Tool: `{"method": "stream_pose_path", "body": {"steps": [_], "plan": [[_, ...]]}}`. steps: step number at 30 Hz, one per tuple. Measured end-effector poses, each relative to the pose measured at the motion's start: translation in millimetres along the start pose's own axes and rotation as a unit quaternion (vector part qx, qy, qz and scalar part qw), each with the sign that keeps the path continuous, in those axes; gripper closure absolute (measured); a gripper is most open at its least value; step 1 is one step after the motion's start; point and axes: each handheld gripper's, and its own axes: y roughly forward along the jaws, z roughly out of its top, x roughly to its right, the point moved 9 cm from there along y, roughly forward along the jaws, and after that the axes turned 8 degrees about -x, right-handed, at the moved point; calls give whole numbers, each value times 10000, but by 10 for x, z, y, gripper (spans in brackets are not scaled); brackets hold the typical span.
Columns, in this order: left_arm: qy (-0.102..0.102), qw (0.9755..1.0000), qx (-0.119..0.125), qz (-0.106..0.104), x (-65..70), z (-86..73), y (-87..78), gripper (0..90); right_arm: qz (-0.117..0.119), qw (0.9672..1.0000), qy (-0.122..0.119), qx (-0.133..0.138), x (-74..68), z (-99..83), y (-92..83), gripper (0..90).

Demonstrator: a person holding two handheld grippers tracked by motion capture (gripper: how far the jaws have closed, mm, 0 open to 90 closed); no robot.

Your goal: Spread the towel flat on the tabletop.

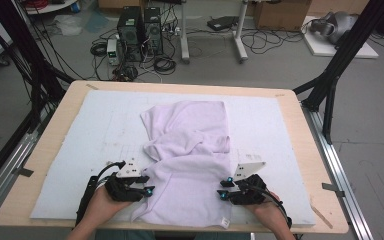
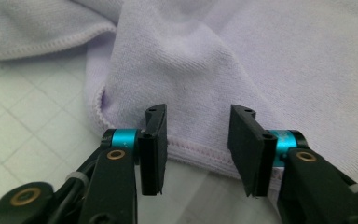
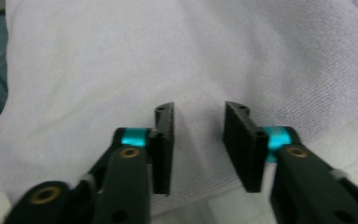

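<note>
You're set to grab the towel (image 1: 190,150) lying crumpled mid-mat (image 1: 80,130): left gripper (image 1: 149,190) and right gripper (image 1: 223,189) flank its near part, jaws apart, empty. Next, pinch each hem.

towel (image 1: 190,150): crumpled on mat (image 1: 280,130) | left claw (image 1: 149,191), right claw (image 1: 223,189): at its 2 near side edges
</note>
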Motion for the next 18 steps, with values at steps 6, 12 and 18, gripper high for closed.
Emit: {"method": "stream_pose_path", "body": {"steps": [6, 12, 18], "plan": [[77, 9995, 117, 271, -43, -40, -103, 877, 111, 9997, -235, -22, -64, 69, 29, 868], [66, 9989, 287, 367, 4, -168, -402, 896, 262, 9984, -493, 107, -284, 176, -104, 870], [21, 9992, 368, 136, 65, -161, -464, 799, 439, 9965, -666, 233, -451, 204, -328, 860]]}}
